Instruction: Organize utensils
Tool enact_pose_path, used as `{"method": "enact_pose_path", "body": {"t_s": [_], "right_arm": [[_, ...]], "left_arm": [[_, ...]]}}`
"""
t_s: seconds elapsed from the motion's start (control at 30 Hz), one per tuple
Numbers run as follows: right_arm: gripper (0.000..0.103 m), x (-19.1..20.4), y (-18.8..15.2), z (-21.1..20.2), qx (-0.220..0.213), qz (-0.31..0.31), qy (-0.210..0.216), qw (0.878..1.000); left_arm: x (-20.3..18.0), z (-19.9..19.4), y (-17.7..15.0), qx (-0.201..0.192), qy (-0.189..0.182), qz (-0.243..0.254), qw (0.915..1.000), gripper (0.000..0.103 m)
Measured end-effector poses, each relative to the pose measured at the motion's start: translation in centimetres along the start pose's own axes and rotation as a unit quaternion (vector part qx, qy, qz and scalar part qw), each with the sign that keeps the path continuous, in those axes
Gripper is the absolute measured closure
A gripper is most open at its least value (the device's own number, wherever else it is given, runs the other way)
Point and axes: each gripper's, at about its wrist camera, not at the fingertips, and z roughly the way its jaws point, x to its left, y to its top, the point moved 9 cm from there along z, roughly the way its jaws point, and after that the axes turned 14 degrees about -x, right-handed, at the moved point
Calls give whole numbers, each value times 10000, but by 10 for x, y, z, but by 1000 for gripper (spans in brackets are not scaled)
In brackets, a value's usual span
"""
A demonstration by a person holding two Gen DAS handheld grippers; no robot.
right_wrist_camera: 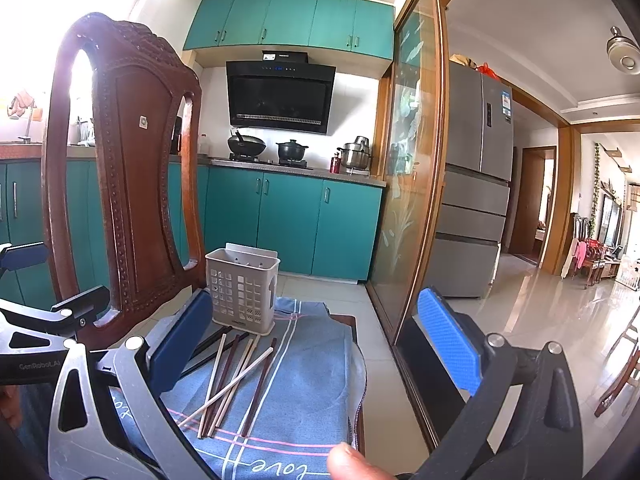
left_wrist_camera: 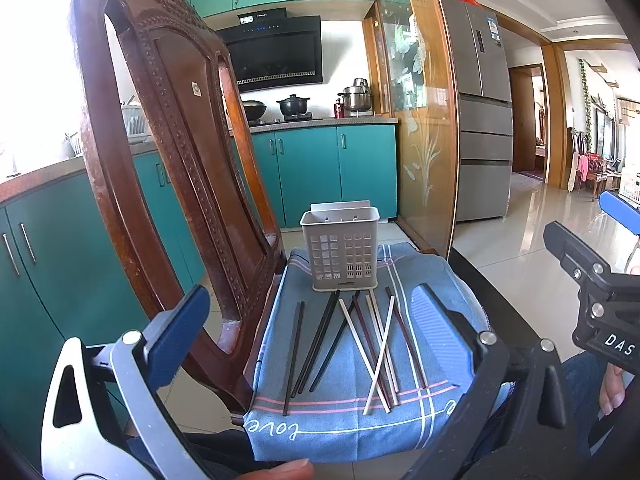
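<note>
Your left gripper [left_wrist_camera: 316, 320] stands wide open, holding nothing, chair back [left_wrist_camera: 168, 128] at its ten o'clock; chopsticks [left_wrist_camera: 352, 344] lie scattered on the blue cloth [left_wrist_camera: 340, 420] between its fingers, grey holder [left_wrist_camera: 340, 248] at twelve o'clock touching their tips; your right gripper [right_wrist_camera: 316, 344] gapes empty too

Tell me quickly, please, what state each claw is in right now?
Left claw: open, holding nothing, above the chopsticks.
Right claw: open, holding nothing.
</note>
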Motion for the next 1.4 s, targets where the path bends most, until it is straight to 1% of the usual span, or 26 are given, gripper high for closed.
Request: {"method": "enact_pose_path", "body": {"t_s": [1.4], "right_arm": [[3,4,0,-8,-96,-88,23,9999]], "left_arm": [[5,-5,0,-94,8,-30,10000,3]]}}
